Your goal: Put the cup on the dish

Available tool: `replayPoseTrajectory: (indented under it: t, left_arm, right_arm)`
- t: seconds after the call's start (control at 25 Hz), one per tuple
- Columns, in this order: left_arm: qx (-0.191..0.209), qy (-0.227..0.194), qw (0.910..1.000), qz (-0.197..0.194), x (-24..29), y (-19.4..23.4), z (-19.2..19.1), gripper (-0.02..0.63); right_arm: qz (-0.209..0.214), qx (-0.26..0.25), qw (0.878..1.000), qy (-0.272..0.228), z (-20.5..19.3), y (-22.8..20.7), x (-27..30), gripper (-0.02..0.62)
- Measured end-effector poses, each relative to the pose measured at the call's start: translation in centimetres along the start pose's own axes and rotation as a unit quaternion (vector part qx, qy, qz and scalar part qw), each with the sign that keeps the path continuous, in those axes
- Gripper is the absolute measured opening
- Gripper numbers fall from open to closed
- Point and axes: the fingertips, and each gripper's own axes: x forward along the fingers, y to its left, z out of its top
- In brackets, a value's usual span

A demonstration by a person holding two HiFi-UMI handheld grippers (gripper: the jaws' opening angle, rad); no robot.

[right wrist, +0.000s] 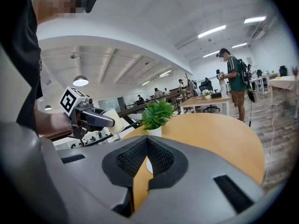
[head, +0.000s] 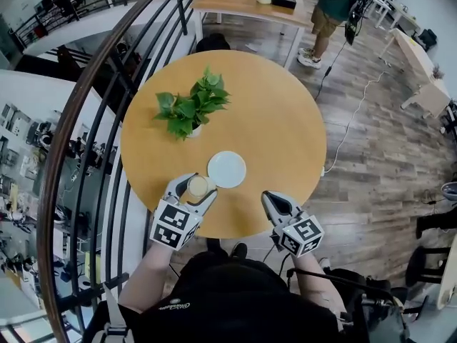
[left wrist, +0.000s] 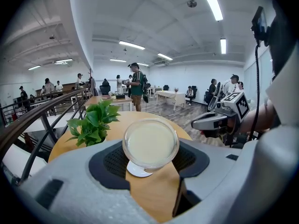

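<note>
Pinching the glassy cup [left wrist: 150,143] by its sides, left gripper [head: 198,186] looks right (light, slippery, breakable thing); right gripper [head: 271,200] pressed together, empty.

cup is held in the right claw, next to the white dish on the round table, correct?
No: the cup is in the left claw, not the right, as the left gripper view shows; the right claw is shut and empty. The cup is next to the white dish on the round table.
</note>
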Motion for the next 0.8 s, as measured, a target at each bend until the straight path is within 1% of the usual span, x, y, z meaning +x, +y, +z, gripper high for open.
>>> replayPoseTrajectory:
  t: [0.24,0.36,0.6,0.8]
  left_arm:
    - [-0.011,0.02,0.9997,-0.004,2.3,0.3,-1.2,0.264]
    - [-0.009,0.033,0.9994,-0.007,3.4,0.2,-2.1,0.264]
    - [-0.023,0.063,0.9976,-0.014,6.6,0.4,-5.2,0.264]
    - [-0.03,0.078,0.9964,-0.019,8.4,0.6,-6.6,0.264]
  right_arm:
    - [-0.002,0.022,0.999,0.027,-2.5,-0.8,0.4,-0.003]
    - [0.0,0.028,0.999,0.04,-3.7,-1.0,0.6,-0.003]
    - [-0.003,0.046,0.997,0.06,-6.7,-2.4,1.5,-0.003]
    - [0.003,0.055,0.996,0.071,-8.0,-2.7,2.3,-0.003]
